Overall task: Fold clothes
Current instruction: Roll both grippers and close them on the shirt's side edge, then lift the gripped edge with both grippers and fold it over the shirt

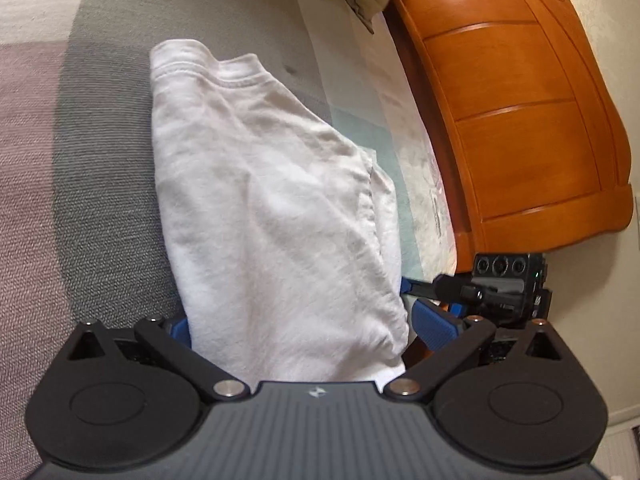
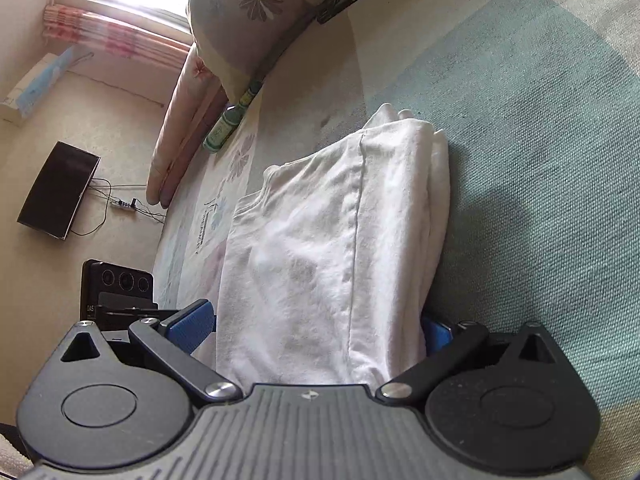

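A folded white shirt lies on the bed and runs away from both cameras. My left gripper is open wide, and the shirt's near end fills the gap between its blue pads. My right gripper is open just as wide around the same shirt, which reaches from one of its blue pads to the other. Both views are rolled sideways. The right gripper's body shows at the left view's right edge. The left gripper's body shows at the right view's left edge.
The striped bedspread is grey, pink and pale green. An orange wooden headboard stands past the bed's edge. Pillows and a green bottle lie near the far end. A dark screen with cables sits on the floor.
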Motion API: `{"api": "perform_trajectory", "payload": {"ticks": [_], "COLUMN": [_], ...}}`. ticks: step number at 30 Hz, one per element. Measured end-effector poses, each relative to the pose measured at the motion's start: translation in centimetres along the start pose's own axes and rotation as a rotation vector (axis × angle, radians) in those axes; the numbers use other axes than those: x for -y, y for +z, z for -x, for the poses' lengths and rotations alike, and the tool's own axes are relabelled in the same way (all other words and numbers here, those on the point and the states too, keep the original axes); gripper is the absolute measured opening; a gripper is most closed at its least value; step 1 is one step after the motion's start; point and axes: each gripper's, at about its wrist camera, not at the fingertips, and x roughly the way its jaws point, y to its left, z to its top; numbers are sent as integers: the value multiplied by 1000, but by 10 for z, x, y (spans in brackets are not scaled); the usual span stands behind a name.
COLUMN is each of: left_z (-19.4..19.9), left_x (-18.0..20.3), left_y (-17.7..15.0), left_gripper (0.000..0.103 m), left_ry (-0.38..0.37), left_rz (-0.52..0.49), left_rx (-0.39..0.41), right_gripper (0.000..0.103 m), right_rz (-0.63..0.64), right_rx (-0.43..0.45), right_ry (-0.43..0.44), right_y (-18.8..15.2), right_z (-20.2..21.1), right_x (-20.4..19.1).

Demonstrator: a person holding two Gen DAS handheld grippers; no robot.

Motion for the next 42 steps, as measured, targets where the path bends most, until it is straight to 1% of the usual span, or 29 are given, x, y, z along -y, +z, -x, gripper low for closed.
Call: {"api": "perform_trajectory", "payload": {"ticks": [2,5,6,8,10,11,13,15,16,18,20,21,23,25,27,28,30,32,33,34,35,36,38,39,40,41,42], "left_z": [-4,-8,-10,-11,-10,-9,-8,-12,-12,-12,-8,-5,0,1,1,0,1,5,8,10,10,10,9,8,7,5,5], "left_x": [4,-9,-9,-3,6,10,16,17,16,11,12,11,7,2,3,8,13,12,9,5,4,4,8,11,13,15,16], "left_y": [4,15,20,22,22,22,22,24,22,17,11,7,6,7,7,6,2,-1,-1,-1,-1,-2,-4,-5,-6,-8,-9], "left_gripper": [101,101,101,101,99,96,95,97,101,101,100,99,91,90,89,85,72,52,45,37,34,34,34,34,34,34,34], "left_ry": [14,-47,-50,-23,28,62,103,109,105,91,90,92,94,81,88,111,162,193,201,210,215,219,239,249,259,267,270], "left_rz": [-15,71,85,62,25,18,10,15,22,39,27,16,10,23,10,-16,-62,-71,-64,-48,-47,-54,-75,-86,-95,-103,-107], "left_rx": [-29,-41,-52,-83,-120,-135,-152,-144,-136,-116,-107,-101,-85,-77,-71,-69,-59,-45,-38,-30,-25,-21,-8,-2,5,12,19], "right_gripper": [103,103,103,103,103,103,103,103,103,103,103,103,103,101,101,100,98,91,88,81,74,71,58,55,49,39,32], "right_rz": [-1,0,1,1,1,-7,-17,-7,-1,-7,7,16,33,48,66,70,74,72,64,51,41,35,30,36,41,44,46], "right_rx": [4,22,27,29,3,-13,-36,-42,-46,-22,-21,-23,-21,-18,-21,-18,-12,-2,5,13,20,26,40,47,55,63,71], "right_ry": [0,0,-3,-11,-21,-21,-17,-11,-8,4,-1,-4,-1,-8,-28,-34,-42,-52,-59,-67,-76,-90,-123,-141,-161,-183,-209], "right_y": [1,5,7,11,11,10,6,2,0,0,-2,-3,-5,-6,-7,-8,-9,-10,-11,-11,-12,-13,-16,-17,-18,-19,-21], "right_z": [0,-3,-5,-9,-9,-9,-7,-7,-7,-9,-9,-9,-8,-8,-10,-10,-10,-8,-6,-5,-4,-2,-1,-2,-3,-3,-3], "right_x": [1,0,0,-2,-3,-3,-4,-4,-5,-4,-6,-7,-6,-7,-10,-11,-11,-9,-8,-5,-2,-1,0,-1,-2,-2,-3]}}
